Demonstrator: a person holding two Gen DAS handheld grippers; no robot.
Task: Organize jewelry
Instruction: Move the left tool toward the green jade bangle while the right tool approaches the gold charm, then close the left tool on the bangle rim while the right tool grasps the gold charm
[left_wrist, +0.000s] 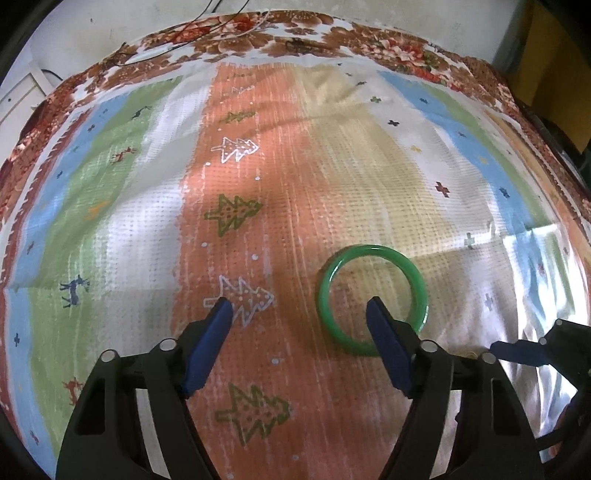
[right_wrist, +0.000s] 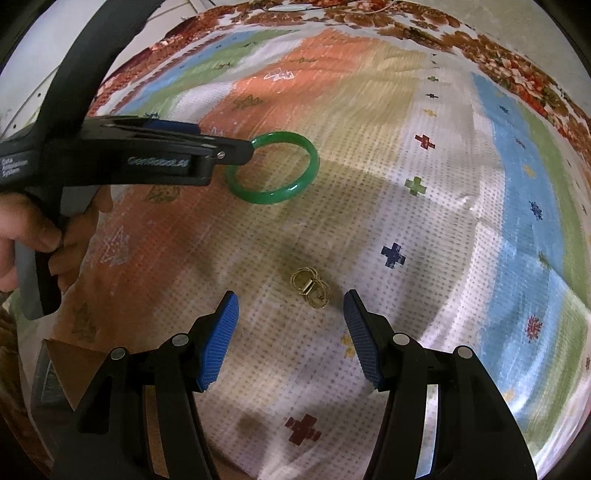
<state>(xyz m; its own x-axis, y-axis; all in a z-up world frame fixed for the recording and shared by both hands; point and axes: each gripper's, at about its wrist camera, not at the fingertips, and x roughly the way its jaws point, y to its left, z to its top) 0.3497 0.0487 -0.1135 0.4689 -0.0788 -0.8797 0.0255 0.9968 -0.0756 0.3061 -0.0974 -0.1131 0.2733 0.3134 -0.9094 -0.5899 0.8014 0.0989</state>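
Observation:
A green bangle lies flat on the patterned cloth; it also shows in the right wrist view. My left gripper is open, its right finger over the bangle's near rim and pointing into the ring, its left finger outside it. The left gripper shows from the side in the right wrist view, its tip at the bangle's left rim. A small cluster of gold rings lies on the cloth just ahead of my open, empty right gripper. The right gripper's tip shows at the left wrist view's right edge.
A striped cloth with tree and cross prints covers the surface, over a floral brown-edged cloth. A cardboard piece lies at the lower left of the right wrist view. A hand holds the left gripper's handle.

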